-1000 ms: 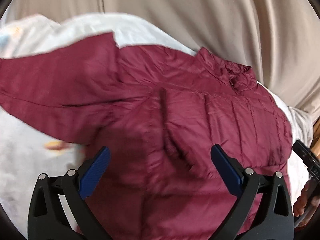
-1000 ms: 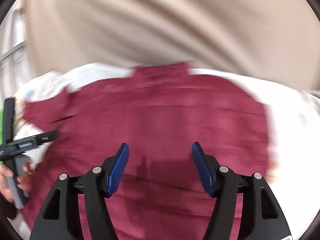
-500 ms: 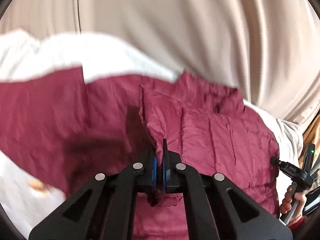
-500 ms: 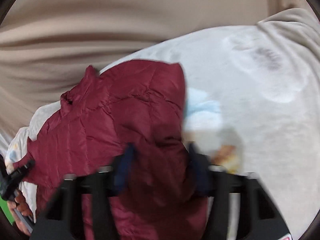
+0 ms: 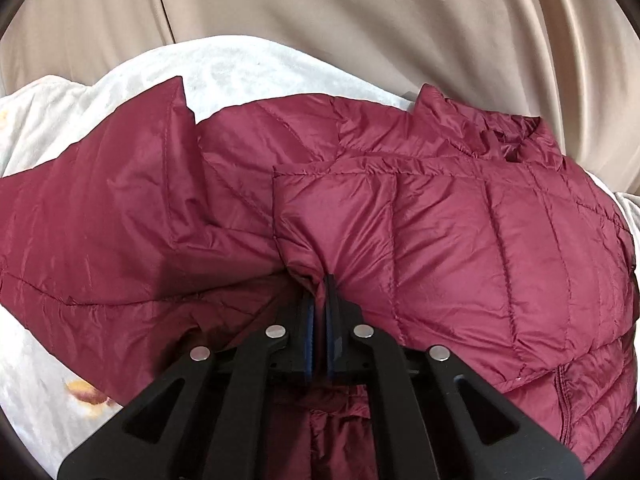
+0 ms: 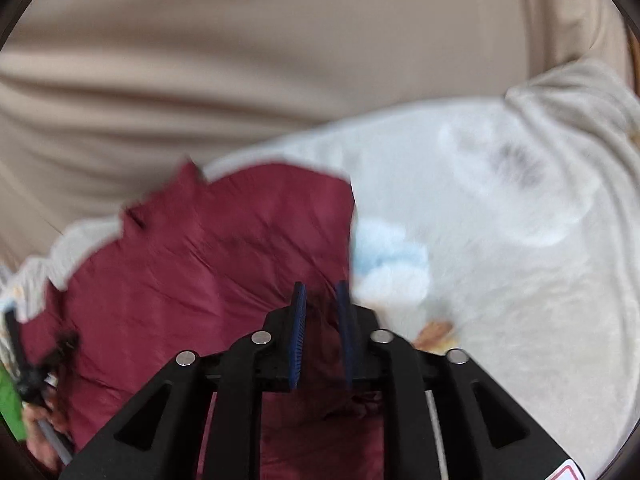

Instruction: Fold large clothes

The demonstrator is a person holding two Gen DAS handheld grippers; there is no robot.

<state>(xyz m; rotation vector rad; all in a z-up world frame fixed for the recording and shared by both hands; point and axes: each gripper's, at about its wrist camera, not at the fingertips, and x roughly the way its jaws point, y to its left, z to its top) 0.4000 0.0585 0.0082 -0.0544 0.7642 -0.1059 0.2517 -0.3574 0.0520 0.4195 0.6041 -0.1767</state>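
Two black tongs with blue pads work on one dark red quilted puffer jacket (image 5: 460, 240), which lies spread on a white fleece blanket (image 5: 240, 68) in front of a beige curtain (image 5: 360, 20). The left tongs (image 5: 319, 304) are pressed together and pinch a fold of the jacket at the edge of the front panel; the collar lies at the upper right in this view. The right tongs (image 6: 321, 312) stand narrow, with a bunch of the red fabric (image 6: 200, 248) between the blue pads; their jaws have just been closing. This view is blurred, so I cannot tell how firmly the pads press. The jacket's edge lies beside a pale blue print (image 6: 388, 256) on the blanket.
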